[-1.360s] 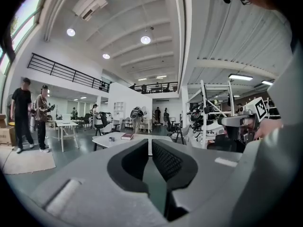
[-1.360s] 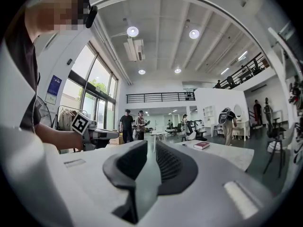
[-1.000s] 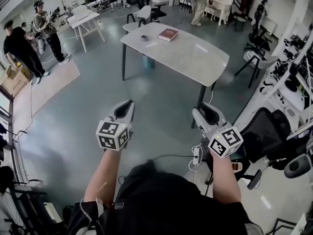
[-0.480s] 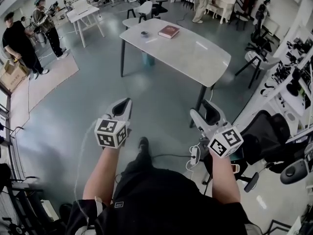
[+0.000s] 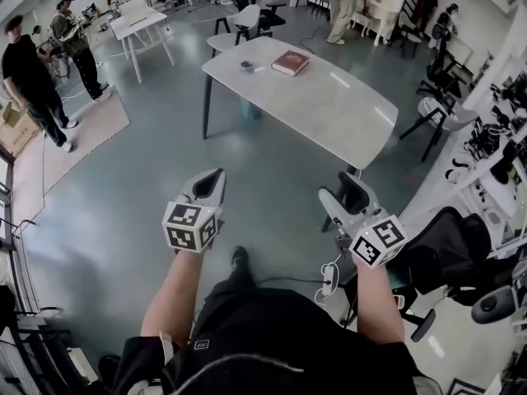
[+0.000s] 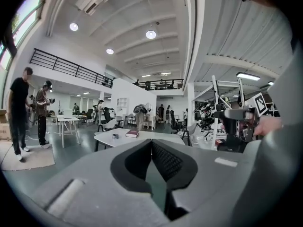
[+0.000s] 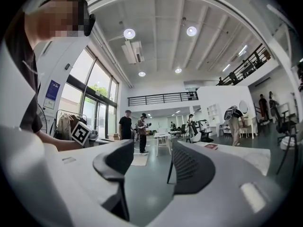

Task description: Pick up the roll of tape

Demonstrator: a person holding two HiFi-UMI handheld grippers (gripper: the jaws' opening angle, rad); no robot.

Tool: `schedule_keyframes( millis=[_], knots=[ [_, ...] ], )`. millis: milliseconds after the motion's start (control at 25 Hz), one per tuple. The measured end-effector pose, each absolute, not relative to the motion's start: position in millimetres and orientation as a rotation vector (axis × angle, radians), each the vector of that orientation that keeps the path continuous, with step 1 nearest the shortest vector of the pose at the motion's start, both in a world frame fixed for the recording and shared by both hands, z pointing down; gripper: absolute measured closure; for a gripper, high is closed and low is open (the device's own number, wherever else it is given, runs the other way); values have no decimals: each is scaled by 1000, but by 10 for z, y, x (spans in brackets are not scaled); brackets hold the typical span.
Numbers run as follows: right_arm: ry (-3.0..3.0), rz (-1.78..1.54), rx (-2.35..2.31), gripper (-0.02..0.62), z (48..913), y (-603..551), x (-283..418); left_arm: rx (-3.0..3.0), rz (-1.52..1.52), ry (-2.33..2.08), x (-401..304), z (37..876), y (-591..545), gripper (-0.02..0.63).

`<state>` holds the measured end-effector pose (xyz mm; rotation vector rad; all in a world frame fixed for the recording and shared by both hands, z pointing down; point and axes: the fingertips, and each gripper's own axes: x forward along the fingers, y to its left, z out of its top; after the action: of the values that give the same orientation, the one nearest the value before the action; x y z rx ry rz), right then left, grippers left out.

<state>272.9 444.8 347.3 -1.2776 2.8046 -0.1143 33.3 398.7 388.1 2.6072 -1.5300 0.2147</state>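
The roll of tape [image 5: 246,67] is a small dark ring lying near the far left corner of the white table [image 5: 329,109], beside a red book [image 5: 290,62]. The left gripper view shows the tape [image 6: 115,136] and book [image 6: 132,134] far ahead. Both grippers hover over the floor, well short of the table. My left gripper [image 5: 216,175] is shut, its pads meeting with nothing between them [image 6: 151,142]. The jaws of my right gripper [image 5: 339,189] are opening; only floor shows through the gap [image 7: 152,148].
Two people [image 5: 29,81] stand at the left by a rug [image 5: 74,138] and a second white table [image 5: 140,23]. A power strip [image 5: 332,276] with cable lies on the floor near my feet. Black office chairs [image 5: 445,245] crowd the right side.
The table has come nearer as both grippers travelled forward towards it. The right gripper's jaws have spread wider. The left jaws stay together.
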Motion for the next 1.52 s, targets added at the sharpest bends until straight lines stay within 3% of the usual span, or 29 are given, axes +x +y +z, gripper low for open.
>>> schedule_keyframes(
  millis=[400,800,1200,1520],
  knots=[
    [2847,-240,-1257,351,3841,2494,1968,2617,246,-1448,-183,4056,2092,595],
    [2917,-326,-1215,351,3955,1058,610,2592,248,-1384,-1316,4243,683,595],
    [2977,-354,-1059,351,4040,77,460,2555,251,-1426,-1318,4305,-8,595],
    [2979,-389,-913,351,4096,-1336,635,2487,327,-1525,-1109,4266,-1342,595]
  ],
)
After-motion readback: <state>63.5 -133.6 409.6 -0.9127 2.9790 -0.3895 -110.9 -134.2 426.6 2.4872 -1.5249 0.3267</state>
